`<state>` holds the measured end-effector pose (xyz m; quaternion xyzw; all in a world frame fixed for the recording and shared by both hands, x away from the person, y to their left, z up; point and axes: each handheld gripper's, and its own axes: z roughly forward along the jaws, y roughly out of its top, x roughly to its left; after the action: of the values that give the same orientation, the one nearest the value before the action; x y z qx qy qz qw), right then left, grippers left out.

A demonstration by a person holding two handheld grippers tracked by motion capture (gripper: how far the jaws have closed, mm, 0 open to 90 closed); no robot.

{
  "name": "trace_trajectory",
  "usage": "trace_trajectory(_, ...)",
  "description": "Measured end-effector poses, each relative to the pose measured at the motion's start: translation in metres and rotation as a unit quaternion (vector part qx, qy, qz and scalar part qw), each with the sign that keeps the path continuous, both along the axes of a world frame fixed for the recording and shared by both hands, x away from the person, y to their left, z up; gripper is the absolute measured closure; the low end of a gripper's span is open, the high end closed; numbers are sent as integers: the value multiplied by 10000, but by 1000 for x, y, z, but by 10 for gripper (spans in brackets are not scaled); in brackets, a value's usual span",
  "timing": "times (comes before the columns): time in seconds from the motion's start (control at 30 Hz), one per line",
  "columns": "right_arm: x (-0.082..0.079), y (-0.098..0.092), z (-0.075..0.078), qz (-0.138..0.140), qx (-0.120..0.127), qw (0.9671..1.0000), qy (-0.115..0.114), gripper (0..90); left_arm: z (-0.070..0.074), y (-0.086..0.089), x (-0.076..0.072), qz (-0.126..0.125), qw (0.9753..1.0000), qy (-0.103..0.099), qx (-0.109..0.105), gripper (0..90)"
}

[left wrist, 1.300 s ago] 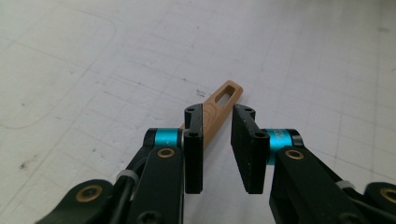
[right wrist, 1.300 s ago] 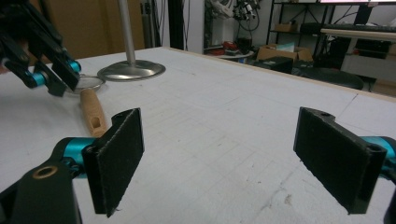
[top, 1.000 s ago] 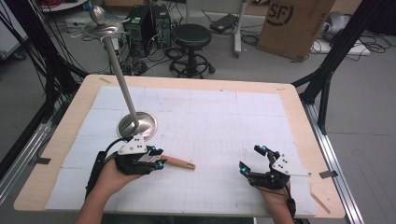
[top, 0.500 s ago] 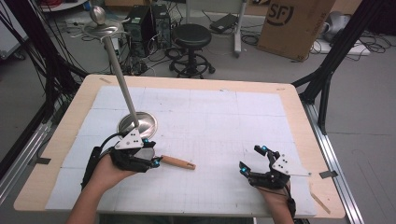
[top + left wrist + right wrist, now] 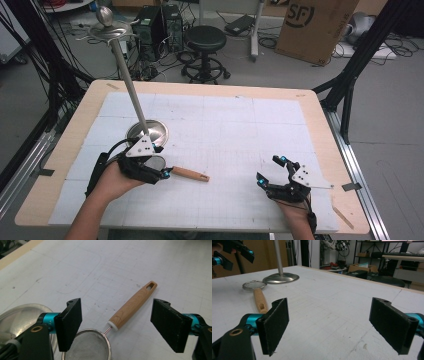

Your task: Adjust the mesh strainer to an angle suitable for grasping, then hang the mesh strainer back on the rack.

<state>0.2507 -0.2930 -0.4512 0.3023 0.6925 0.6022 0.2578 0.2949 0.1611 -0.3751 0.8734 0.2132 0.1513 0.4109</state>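
Note:
A small mesh strainer [image 5: 156, 162] with a wooden handle [image 5: 189, 174] lies flat on the white table mat, handle pointing right. My left gripper [image 5: 164, 173] hovers over the join of handle and mesh, open. In the left gripper view the handle [image 5: 133, 306] runs between the wide-apart jaws and the mesh [image 5: 87, 347] sits at the bottom edge. My right gripper [image 5: 270, 170] rests open near the front right of the table, holding nothing. The right gripper view [image 5: 329, 322] shows the strainer's handle [image 5: 259, 300] farther off to the left.
A metal stand with a round base [image 5: 147, 132] and a tall leaning pole [image 5: 127, 75] stands just behind the strainer, close to my left gripper. The table's wooden rim [image 5: 320, 125] frames the mat. A stool [image 5: 205, 40] and a cardboard box [image 5: 315, 25] stand beyond the table.
My left gripper has shifted slightly to the left over the strainer. The strainer and the right gripper stay where they were.

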Motion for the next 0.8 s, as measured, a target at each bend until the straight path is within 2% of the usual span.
trace_trajectory(0.2, -1, 0, 0, -7, -10, 10000, -10, 152, 6, -4, 8, -95, 9997, 11, 208, 244)
trace_trajectory(0.4, -1, 0, 0, -3, -12, 10000, -25, 152, 8, -14, 14, -244, 9985, 51, 497, 247)
trace_trajectory(0.53, -1, 0, 0, 11, -15, 10000, -31, 152, 6, -19, 20, -408, 9959, 147, 799, 286)
trace_trajectory(0.63, -1, 0, 0, 7, -15, 10000, -35, 152, 3, -23, 22, -523, 9935, 252, 975, 284)
trace_trajectory(0.8, 0, 0, 0, 28, -4, 10000, -11, 152, -1, -31, 29, -599, 9897, 296, 1269, 279)
